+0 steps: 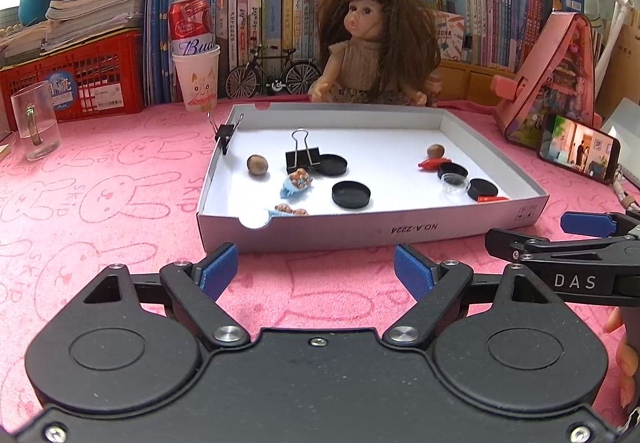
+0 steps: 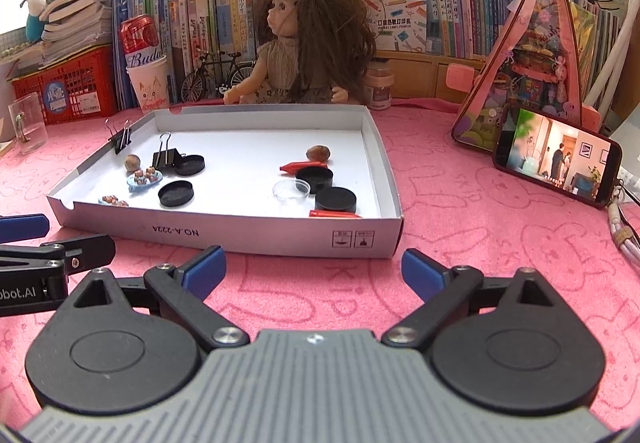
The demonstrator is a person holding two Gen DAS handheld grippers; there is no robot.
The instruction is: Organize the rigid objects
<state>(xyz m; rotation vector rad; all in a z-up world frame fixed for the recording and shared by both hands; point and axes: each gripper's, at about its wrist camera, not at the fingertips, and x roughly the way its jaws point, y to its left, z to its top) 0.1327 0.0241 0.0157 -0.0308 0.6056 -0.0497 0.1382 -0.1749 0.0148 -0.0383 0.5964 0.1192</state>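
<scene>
A shallow white box lid (image 1: 360, 233) (image 2: 240, 235) lies on the pink cloth. In it are several black round caps (image 1: 351, 194) (image 2: 176, 193), a big black binder clip (image 1: 302, 157) (image 2: 166, 157), two brown nuts (image 1: 257, 164) (image 2: 319, 153), red pieces (image 1: 430, 164) (image 2: 304, 166), a clear small dish (image 1: 456, 180) (image 2: 291, 189) and small blue bear trinkets (image 1: 297, 181) (image 2: 145, 177). A smaller binder clip (image 1: 225, 133) (image 2: 122, 137) is clamped on the lid's left wall. My left gripper (image 1: 316, 273) is open and empty, in front of the lid. My right gripper (image 2: 314, 275) is open and empty, near the lid's front right corner.
A doll (image 1: 376, 43) (image 2: 304, 43) sits behind the lid. A can in a paper cup (image 1: 196, 55), a model bicycle (image 1: 272, 75), a red crate (image 1: 76, 79) and books line the back. A glass mug (image 1: 36, 123) stands left. A phone (image 2: 556, 155) and pink toy house (image 2: 532, 55) stand right.
</scene>
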